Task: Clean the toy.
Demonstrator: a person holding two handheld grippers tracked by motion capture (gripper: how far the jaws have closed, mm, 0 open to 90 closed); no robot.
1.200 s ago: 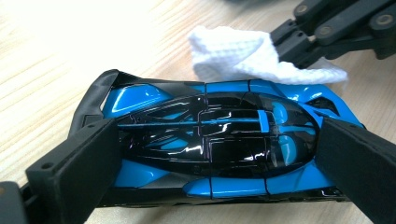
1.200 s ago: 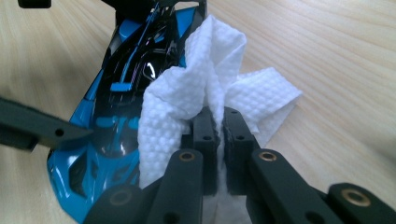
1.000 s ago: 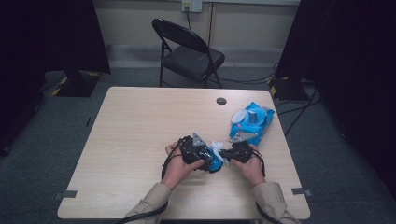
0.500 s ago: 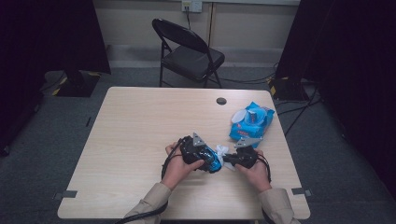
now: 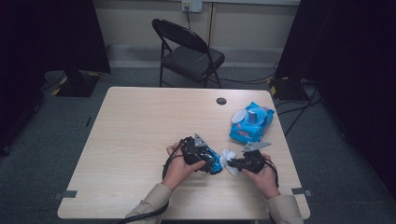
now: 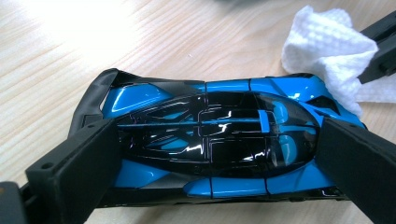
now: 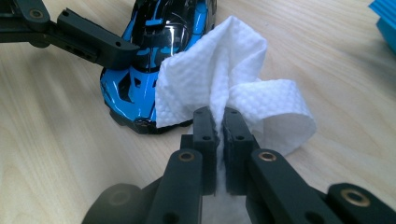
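A blue and black toy car (image 6: 215, 140) lies on the table (image 5: 140, 130), and my left gripper (image 6: 215, 156) is shut on it, one jaw at each end. The car (image 5: 214, 162) sits near the table's front, with my left gripper (image 5: 201, 156) over it. Just to its right, my right gripper (image 5: 236, 163) is shut on a crumpled white wipe (image 5: 227, 158). In the right gripper view, the wipe (image 7: 224, 74) fans out from my right gripper (image 7: 217, 123) and rests against one end of the car (image 7: 154, 42).
A blue pack of wipes (image 5: 251, 122) with its white lid flipped up lies at the table's right side. A cable hole (image 5: 221, 101) sits near the far edge, and a black folding chair (image 5: 187, 51) stands beyond the table.
My right gripper has drawn the wipe a little to the right and toward the person. The left gripper and the car have stayed put.
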